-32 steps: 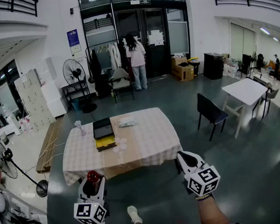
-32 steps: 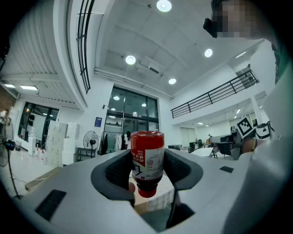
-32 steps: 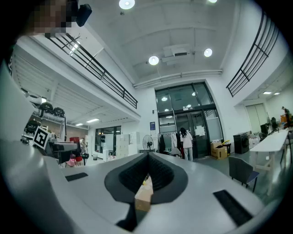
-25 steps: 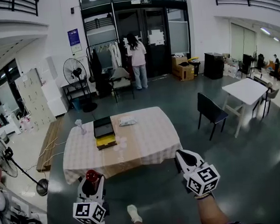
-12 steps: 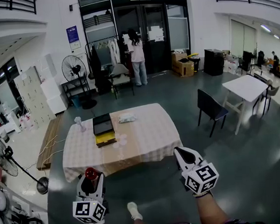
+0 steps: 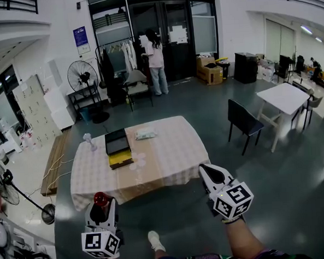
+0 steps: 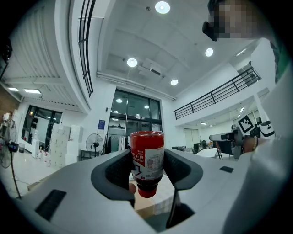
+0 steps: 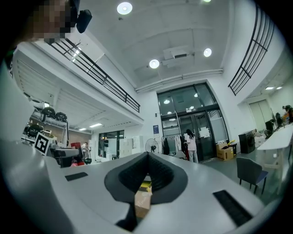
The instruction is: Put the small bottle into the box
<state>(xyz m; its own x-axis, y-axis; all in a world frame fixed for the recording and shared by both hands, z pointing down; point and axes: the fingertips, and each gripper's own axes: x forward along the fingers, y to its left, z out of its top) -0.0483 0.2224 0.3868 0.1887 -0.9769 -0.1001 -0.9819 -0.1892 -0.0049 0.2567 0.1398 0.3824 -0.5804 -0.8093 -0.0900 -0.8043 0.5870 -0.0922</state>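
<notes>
While L gripper (image 6: 104,207) jaws clamp small bottle (image 7: 147,157), long axis vertical, cap down, R gripper (image 6: 205,169) jaws closed, empty.

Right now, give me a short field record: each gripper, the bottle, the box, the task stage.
left gripper: shut on the small bottle
small bottle: red, labelled, clamped between the pads
right gripper: shut, nothing between the jaws
box: on the table, ahead of both grippers
stage: bottle not yet in box

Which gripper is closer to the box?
Left. The left gripper, holding the small bottle, is short of the table on the box side; the right gripper is short of it on the other side.
</notes>
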